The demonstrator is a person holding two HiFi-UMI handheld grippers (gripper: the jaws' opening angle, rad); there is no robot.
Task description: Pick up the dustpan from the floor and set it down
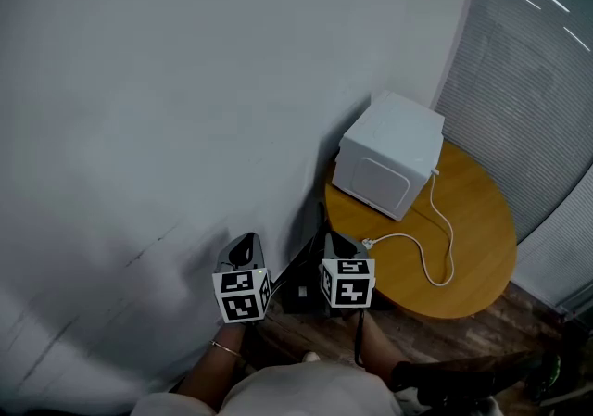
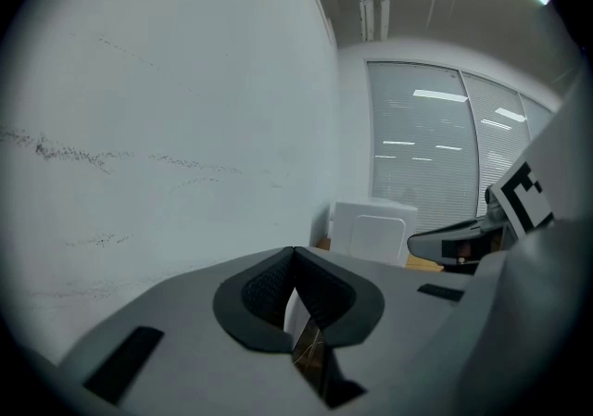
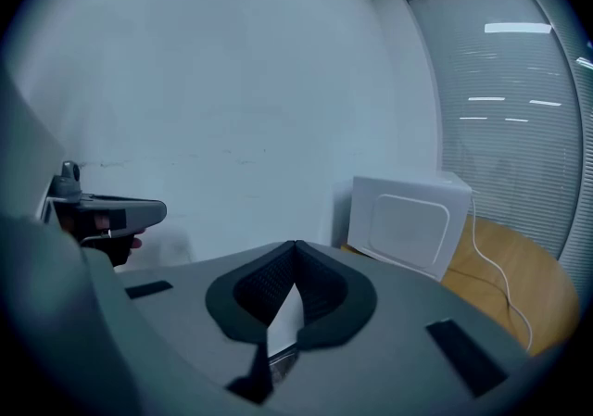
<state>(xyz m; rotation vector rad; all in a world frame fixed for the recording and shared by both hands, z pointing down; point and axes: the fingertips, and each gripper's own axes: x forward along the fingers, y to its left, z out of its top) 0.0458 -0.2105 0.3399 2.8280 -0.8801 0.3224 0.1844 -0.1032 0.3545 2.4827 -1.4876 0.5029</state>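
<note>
I am standing close to a pale wall [image 1: 185,81] and looking down along it, and I am judging that the job is either not yet begun or already over. No dustpan is showing in any of my views, so I cannot say where it is lying. To my right a round wooden table [image 1: 482,220] is filling the corner by the blinds. It is carrying a white box [image 1: 389,155] like a small oven, with a white cable [image 1: 435,257] trailing loose across the tabletop. A strip of plank floor [image 1: 500,321] is showing beyond the table's near edge, and nothing like a dustpan is lying on it. Low between my two claws a small dark shape [image 1: 298,292] is sitting in shadow, and I cannot tell what it is.

I am holding my left claw [image 2: 295,252] out toward the wall, a little below level. Its jaws are pressing tip to tip with nothing between them. I am holding my right claw [image 3: 295,245] just beside it, pointing the same way. Its jaws are also meeting at the tips, gripping and touching nothing. If the pickup is in fact not yet done, I am going to have to find the dustpan first.
</note>
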